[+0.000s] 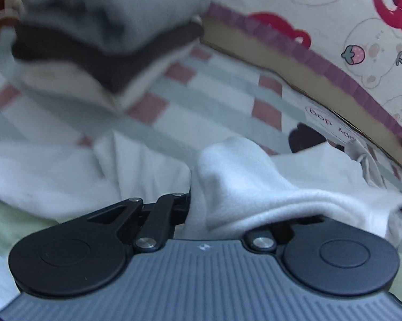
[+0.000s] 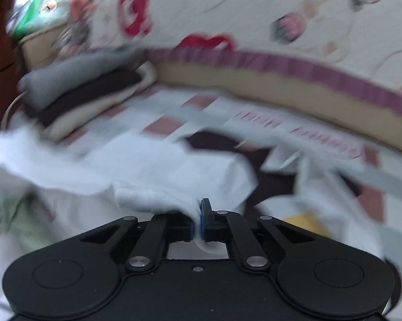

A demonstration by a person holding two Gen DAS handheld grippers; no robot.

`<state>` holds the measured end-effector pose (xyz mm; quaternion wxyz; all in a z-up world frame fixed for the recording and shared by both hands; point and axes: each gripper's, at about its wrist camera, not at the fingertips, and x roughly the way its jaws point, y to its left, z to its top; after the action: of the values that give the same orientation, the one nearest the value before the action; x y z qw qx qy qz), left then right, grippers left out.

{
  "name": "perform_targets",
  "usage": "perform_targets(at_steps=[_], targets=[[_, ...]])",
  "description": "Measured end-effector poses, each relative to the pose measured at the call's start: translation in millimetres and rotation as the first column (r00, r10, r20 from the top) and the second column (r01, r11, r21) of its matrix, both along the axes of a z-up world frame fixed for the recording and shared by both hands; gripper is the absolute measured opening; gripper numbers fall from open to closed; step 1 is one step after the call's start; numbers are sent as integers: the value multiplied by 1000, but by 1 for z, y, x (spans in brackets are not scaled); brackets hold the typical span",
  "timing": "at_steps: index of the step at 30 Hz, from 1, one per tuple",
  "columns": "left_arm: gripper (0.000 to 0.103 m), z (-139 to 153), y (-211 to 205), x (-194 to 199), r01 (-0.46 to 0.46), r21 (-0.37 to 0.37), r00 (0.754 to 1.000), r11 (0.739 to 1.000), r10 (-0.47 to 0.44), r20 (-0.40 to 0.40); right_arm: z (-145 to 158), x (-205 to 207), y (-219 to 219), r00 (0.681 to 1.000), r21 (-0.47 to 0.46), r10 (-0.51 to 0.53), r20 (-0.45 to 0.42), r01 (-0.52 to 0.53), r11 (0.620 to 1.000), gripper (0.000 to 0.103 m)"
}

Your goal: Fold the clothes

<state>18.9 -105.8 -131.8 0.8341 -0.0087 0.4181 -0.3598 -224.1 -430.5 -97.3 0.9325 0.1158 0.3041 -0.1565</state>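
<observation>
Two wrist views show the same white garment from either end. From the left wrist, the left gripper (image 1: 198, 200) has its black linkage arms drawn in, and the soft, fleecy white garment (image 1: 241, 182) bunches up in a rounded hump over the fingertips, hiding them; the jaws read as closed on that cloth. The garment spreads in loose folds across a bed sheet (image 1: 214, 85) checked in pale grey-green bands with dull red squares. Toward the far left corner of the bed sits a stack of folded clothes (image 1: 104, 42): a grey piece on top, a dark brown one under it, a cream one at the bottom, all with blunt, rounded edges. Along the far edge runs a tan board with a purple ruffled trim (image 1: 294, 50), and above it a cream fabric printed with red shapes and a strawberry. From the right wrist, heavily blurred, the right gripper (image 2: 199, 222) has its blue-padded jaws pinched together on a thin fold of the white garment (image 2: 152, 171), which passes between the pads and hangs below them. The cloth lies rumpled over the checked sheet (image 2: 171, 123), with the folded stack (image 2: 88, 85) at the far left and the purple trim (image 2: 308, 72) curving behind.
</observation>
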Motion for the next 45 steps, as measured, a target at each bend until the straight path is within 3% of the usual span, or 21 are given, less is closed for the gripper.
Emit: perform_targets(at_steps=[2, 5, 9, 12, 15, 18, 20, 25, 26, 30, 34, 43, 45], targets=[[7, 12, -9, -2, -1, -17, 1000, 1000, 1, 17, 22, 1, -11, 997, 0, -51, 56, 51, 999, 5], [7, 56, -23, -10, -7, -58, 988, 998, 16, 152, 70, 8, -15, 989, -82, -63, 134, 75, 994, 5], [7, 136, -32, -6, -4, -196, 971, 981, 50, 235, 160, 14, -22, 970, -211, -44, 240, 97, 973, 4], [7, 207, -43, -6, 68, -214, 947, 975, 4, 322, 239, 14, -27, 953, -300, -16, 304, 111, 948, 4], [7, 277, -45, -14, 149, -248, 901, 957, -28, 433, 313, -4, -17, 922, -403, 31, 386, 138, 905, 4], [7, 335, -36, -39, 227, -302, 816, 926, -12, 578, 370, -38, -2, 874, -458, 51, 484, 203, 866, 4], [7, 365, -29, -59, 263, -319, 754, 910, 12, 657, 397, -59, 10, 850, -492, 54, 525, 252, 833, 4], [8, 411, -22, -98, 290, -317, 642, 903, 62, 765, 441, -95, 38, 820, -559, 61, 569, 331, 760, 4], [8, 416, -20, -102, 289, -324, 633, 901, 74, 771, 445, -100, 41, 816, -561, 62, 575, 338, 756, 4], [8, 427, -13, -113, 294, -361, 646, 885, 95, 758, 453, -114, 49, 811, -566, 59, 581, 352, 746, 4], [8, 419, -8, -115, 301, -337, 634, 892, 76, 769, 445, -121, 57, 829, -585, 58, 556, 341, 735, 4], [12, 413, 32, -142, 328, -277, 647, 903, -1, 762, 435, -150, 92, 842, -606, 68, 535, 326, 726, 4], [13, 411, 41, -140, 318, -278, 663, 906, -3, 749, 428, -153, 95, 853, -608, 71, 517, 307, 732, 4]])
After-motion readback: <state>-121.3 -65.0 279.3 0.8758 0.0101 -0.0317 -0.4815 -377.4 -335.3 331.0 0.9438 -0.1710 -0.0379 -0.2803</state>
